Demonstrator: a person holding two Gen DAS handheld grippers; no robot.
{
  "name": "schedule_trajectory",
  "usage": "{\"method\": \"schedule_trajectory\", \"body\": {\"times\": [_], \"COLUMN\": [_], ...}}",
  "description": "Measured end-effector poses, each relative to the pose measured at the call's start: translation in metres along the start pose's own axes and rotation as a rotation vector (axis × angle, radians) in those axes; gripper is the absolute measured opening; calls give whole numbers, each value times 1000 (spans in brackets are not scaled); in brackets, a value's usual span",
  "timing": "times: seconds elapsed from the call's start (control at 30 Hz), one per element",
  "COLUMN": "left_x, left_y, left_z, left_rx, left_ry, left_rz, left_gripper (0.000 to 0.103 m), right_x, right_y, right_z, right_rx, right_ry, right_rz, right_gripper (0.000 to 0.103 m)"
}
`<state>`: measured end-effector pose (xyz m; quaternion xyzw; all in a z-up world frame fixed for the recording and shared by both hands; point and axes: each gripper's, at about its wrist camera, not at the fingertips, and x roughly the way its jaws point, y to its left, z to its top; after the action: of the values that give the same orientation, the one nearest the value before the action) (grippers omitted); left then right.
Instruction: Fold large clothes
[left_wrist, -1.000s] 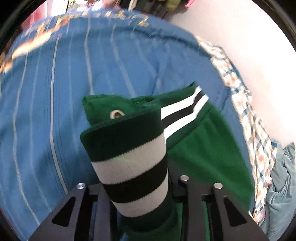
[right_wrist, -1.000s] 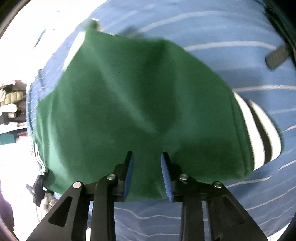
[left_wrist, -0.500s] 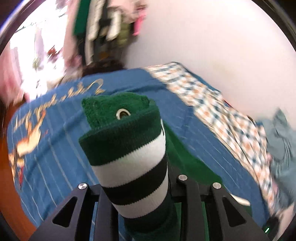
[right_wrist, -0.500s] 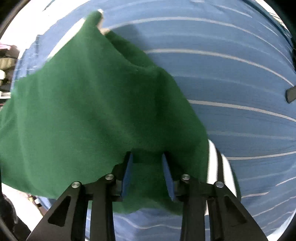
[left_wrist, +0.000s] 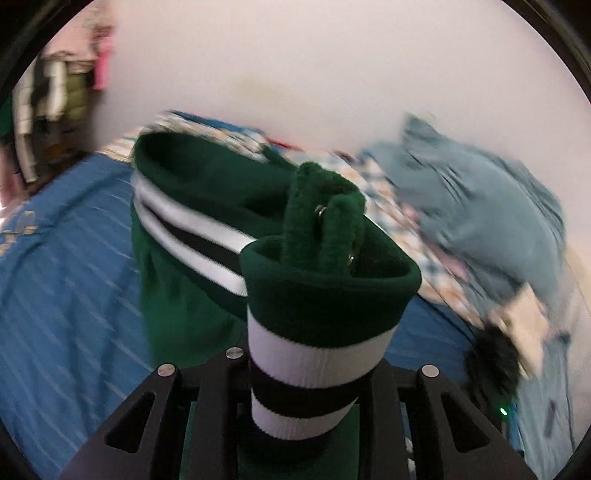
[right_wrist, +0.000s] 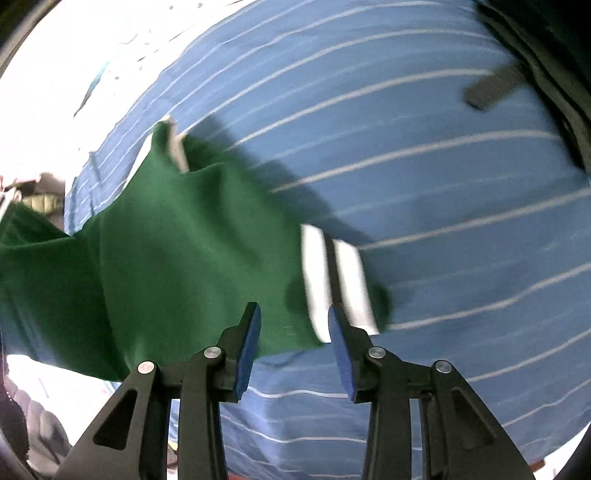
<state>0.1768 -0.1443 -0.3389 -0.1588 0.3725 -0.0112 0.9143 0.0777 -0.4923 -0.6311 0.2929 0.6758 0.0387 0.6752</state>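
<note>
**Green jacket lifted by its striped hem, right claw free**

I am pinching the striped ribbed band (left_wrist: 317, 354) of the green varsity-style jacket (left_wrist: 192, 280) in my left gripper (left_wrist: 310, 417); the band is bunching up thickly between the fingers, with a snap-studded green edge poking out at 12 o'clock above it. The rest of the band is running away toward 10 o'clock, and the body is hanging below it over the blue striped bedsheet (left_wrist: 62, 295).

My right gripper (right_wrist: 293, 347) is standing spread, its 2 blue pads (right_wrist: 249, 343) apart with nothing between them. The jacket (right_wrist: 177, 266) is drooping just ahead of it from 9 to 12 o'clock, the striped cuff or hem end (right_wrist: 332, 280) at 12 o'clock, and the bedsheet (right_wrist: 424, 184) is filling the view from 1 to 5 o'clock.

I am judging the cloth as soft, thick and fairly heavy: it is sagging in deep folds and not holding any shape. The ribbed band looks springy and grippy, so it is the better place to take hold; the smooth body fabric would probably slide and stretch. For the right claw, the striped end nearest its pads seems the natural grasp, taken deep across all 3 stripes so the weight does not pull it out.

At 2 to 3 o'clock in the left view, a grey-blue garment (left_wrist: 476, 210) and a checked cloth (left_wrist: 399, 221) are lying blurred against the wall.
</note>
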Motion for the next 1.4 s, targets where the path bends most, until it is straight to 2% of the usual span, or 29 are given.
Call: {"method": "schedule_trajectory", "body": {"times": [0.13, 0.27, 0.4, 0.53, 0.57, 0.7, 0.73, 0.77, 0.8, 0.83, 0.9, 1.0, 1.1, 1.17, 1.23, 1.3, 1.4], "left_x": [37, 64, 90, 119, 121, 110, 101, 94, 85, 78, 62, 47, 33, 33, 43, 56, 80], "left_y": [-54, -87, -120, -125, -125, -128, -128, -127, -124, -122, -118, -98, -65, -39, -16, 7, 30], "left_z": [-40, -81, -123, -161, -163, -154, -145, -141, -134, -128, -115, -98, -84, -82, -91, -100, -118], "left_rx": [69, 141, 230, 335, 350, 365, 351, 334, 309, 290, 247, 193, 170, 168, 168, 154, 142], "left_ry": [125, 227, 331, 428, 444, 471, 474, 474, 470, 459, 443, 453, 424, 408, 438, 480, 557], "left_rz": [-75, -89, -66, 32, 40, 57, 57, 46, 37, 45, 45, 137, 277, 374, 459, 501, 524], "left_gripper": [19, 19, 19, 19, 21, 26, 35, 57, 74, 99, 100, 100, 100, 100, 100, 100, 100], "right_x": [-1, 21, 23, 25, 24, 7, -1, -10, -20, -29, -42, -53, -44, -22, 7, 27, 45], "right_y": [-28, -36, -59, -70, -71, -71, -69, -65, -63, -56, -45, -23, -4, 16, 36, 50, 74], "right_z": [1, 1, -4, -8, -9, -4, -3, -1, 1, 5, 10, 21, 34, 43, 48, 50, 49], "right_rx": [55, 99, 145, 150, 148, 127, 116, 101, 83, 61, 26, -20, -63, -94, -114, -120, -184], "right_ry": [-15, -22, -9, 19, 28, 13, 3, -8, -19, -30, -38, -34, 11, 50, 95, 132, 94], "right_rz": [-7, -21, -17, -36, -36, 27, 50, 69, 83, 101, 132, 181, 238, 262, 268, 308, 223], "right_gripper": [40, 40, 40, 40, 42, 72, 74, 75, 78, 81, 87, 88, 89, 89, 89, 94, 94]}}
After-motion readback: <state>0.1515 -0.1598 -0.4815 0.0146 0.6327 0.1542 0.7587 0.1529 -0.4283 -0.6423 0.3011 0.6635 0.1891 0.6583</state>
